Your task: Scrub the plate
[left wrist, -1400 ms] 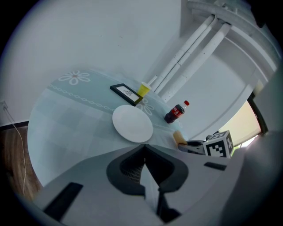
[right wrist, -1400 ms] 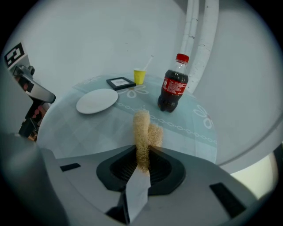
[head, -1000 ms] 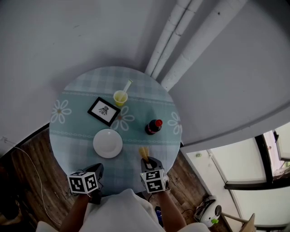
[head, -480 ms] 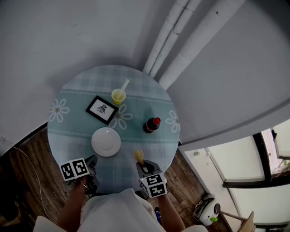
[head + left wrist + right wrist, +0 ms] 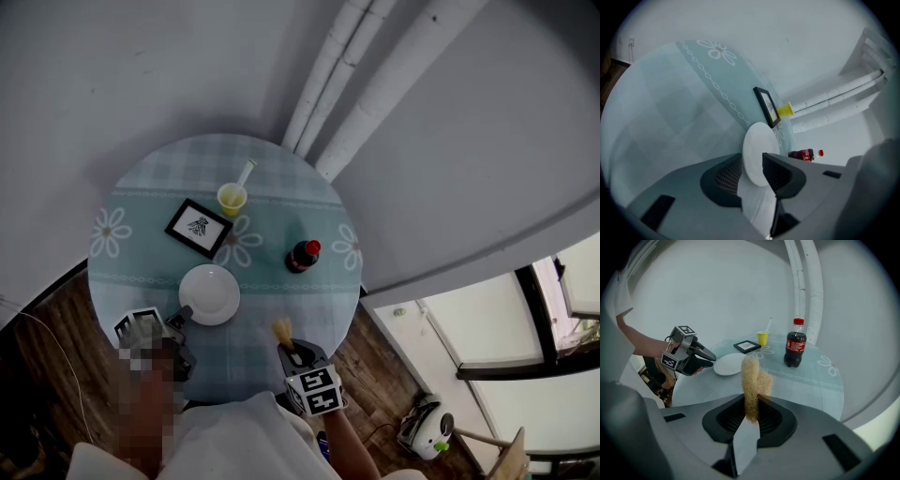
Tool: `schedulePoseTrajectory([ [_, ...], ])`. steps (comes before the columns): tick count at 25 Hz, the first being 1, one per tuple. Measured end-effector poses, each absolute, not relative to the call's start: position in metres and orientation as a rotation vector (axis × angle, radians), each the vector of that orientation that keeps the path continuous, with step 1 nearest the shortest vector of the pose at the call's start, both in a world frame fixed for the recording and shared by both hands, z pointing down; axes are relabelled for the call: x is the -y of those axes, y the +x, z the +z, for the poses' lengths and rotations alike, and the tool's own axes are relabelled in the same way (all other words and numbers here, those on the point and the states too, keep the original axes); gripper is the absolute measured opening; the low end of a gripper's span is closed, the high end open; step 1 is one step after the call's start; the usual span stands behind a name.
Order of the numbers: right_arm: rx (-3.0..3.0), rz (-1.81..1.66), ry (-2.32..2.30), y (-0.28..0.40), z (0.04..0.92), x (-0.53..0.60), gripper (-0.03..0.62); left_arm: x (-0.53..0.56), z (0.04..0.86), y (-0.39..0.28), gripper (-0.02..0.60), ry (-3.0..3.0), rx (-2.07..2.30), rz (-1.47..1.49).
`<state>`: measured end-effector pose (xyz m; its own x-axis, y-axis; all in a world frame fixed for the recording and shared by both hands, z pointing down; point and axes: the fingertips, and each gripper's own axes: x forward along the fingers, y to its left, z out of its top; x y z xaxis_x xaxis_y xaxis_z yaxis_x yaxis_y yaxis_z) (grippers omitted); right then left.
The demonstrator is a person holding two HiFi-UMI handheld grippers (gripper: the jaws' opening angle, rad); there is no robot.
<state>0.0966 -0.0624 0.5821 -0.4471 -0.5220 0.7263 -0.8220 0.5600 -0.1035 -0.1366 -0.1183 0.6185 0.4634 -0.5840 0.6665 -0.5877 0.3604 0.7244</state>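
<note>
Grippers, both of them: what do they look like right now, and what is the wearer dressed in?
Both are dark grey, wedge-shaped handheld bodies. The left gripper and the right gripper each carry a white cube printed with black square markers. Their pads are black and finely ribbed. The person wears a light top.

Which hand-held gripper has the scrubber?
The right hand-held gripper: its jaws pinch the tan scrubber. On the left hand-held gripper the jaws have just been opening, the white plate between them, ungripped.
</note>
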Motion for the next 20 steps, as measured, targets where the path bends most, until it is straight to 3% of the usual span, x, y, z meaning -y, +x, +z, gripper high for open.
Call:
schedulePoseTrajectory([
  [20,2.119,0.66,1.047,0.095,0.601,0.051,0.068,0.127,0.633,-0.134,0.12,1.182,1.143,-0.12],
])
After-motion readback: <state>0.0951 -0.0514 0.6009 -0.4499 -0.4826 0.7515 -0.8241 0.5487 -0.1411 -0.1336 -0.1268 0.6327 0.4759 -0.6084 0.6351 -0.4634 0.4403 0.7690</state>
